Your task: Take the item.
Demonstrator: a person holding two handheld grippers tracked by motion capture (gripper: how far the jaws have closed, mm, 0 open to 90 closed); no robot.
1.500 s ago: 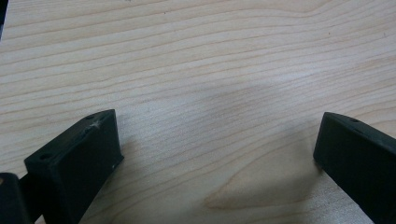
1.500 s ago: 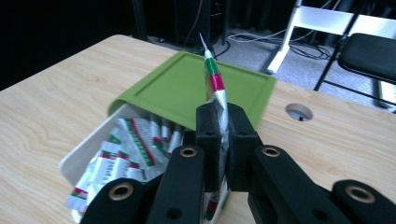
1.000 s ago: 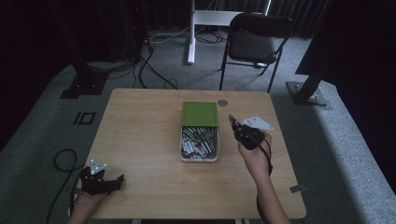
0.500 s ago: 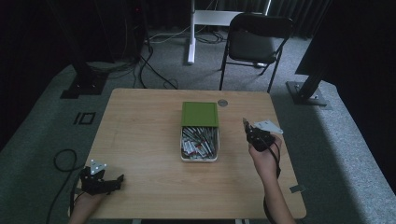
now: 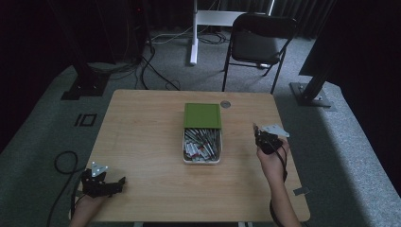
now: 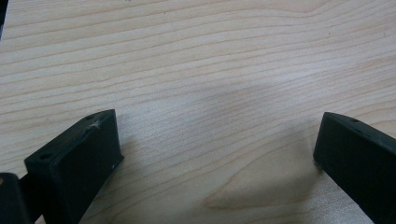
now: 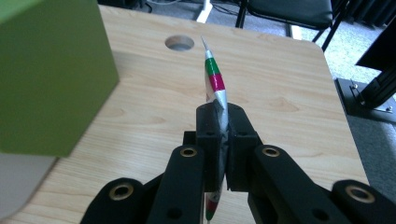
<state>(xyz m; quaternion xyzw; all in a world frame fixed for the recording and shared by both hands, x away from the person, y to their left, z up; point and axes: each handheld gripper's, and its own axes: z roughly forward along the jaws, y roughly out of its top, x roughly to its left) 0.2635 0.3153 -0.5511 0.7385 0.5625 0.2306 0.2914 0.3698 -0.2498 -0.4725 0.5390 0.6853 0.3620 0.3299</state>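
Note:
A white box (image 5: pixel 185 147) holds several pens (image 5: pixel 203 144), and its green lid (image 5: pixel 202 115) covers the far half. To the right of the box, above the table, my right gripper (image 5: pixel 258 134) is shut on a silver pen with green and red bands (image 7: pixel 213 77). The pen pokes up past the closed jaws of that gripper (image 7: pixel 224 122), tip pointing away. The green lid (image 7: pixel 51 70) looms at the left of the right gripper view. My left gripper (image 5: pixel 119 182) rests near the table's front left corner. In the left gripper view it (image 6: pixel 217 135) stands open over bare wood.
A round cable hole (image 5: pixel 225 104) sits in the wooden table (image 5: pixel 142 132) behind the box, and also shows as a hole (image 7: pixel 180 43) in the right gripper view. A black folding chair (image 5: pixel 260 42) stands beyond the far edge. Cables lie on the floor at left.
My right gripper has drifted right, away from the box, with the pen still in its jaws. The left gripper has not moved.

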